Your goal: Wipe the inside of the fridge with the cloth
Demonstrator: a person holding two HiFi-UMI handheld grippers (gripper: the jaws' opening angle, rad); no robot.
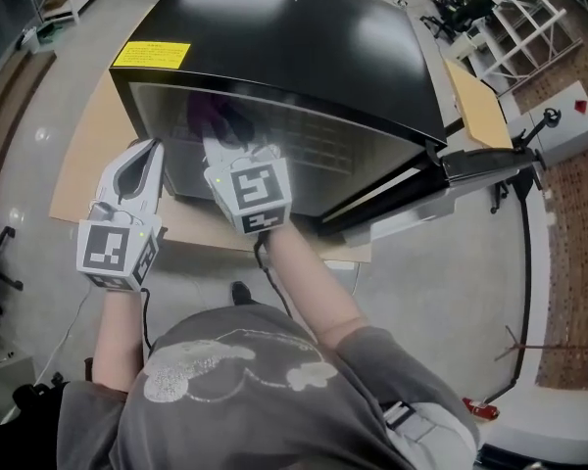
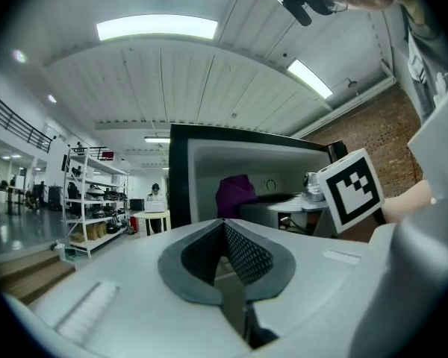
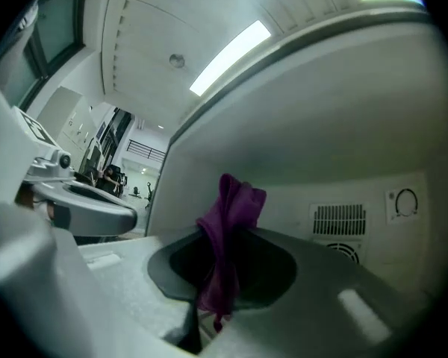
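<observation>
Inside the mini fridge [image 1: 274, 27], door [image 1: 475, 164] swung open to the person's right: the right gripper [image 3: 222, 239] is in the cavity, jaws clamped on the purple cloth [image 3: 235, 196]. The cloth bunches up past the jaw tips and a tail hangs below them. The back wall [image 3: 284, 162] and vent grille [image 3: 340, 218] are ahead of it. Can't tell if the cloth touches any surface, it looks just short of one.

The left gripper [image 2: 224, 228] is outside at the fridge's front left edge, jaws pressed together on nothing, idle.

Step, my read: wiping, either at the start of a stroke or between strokes. Next move needs the bunched end pushed flat onto a wall or the floor and swept across it, with the grip kept tight so the cloth doesn't slip out.

Contents: only the cloth and right gripper show inside, plus what looks like a wire shelf [image 1: 314, 140]. No food in view, and the lower corners are hidden.
</observation>
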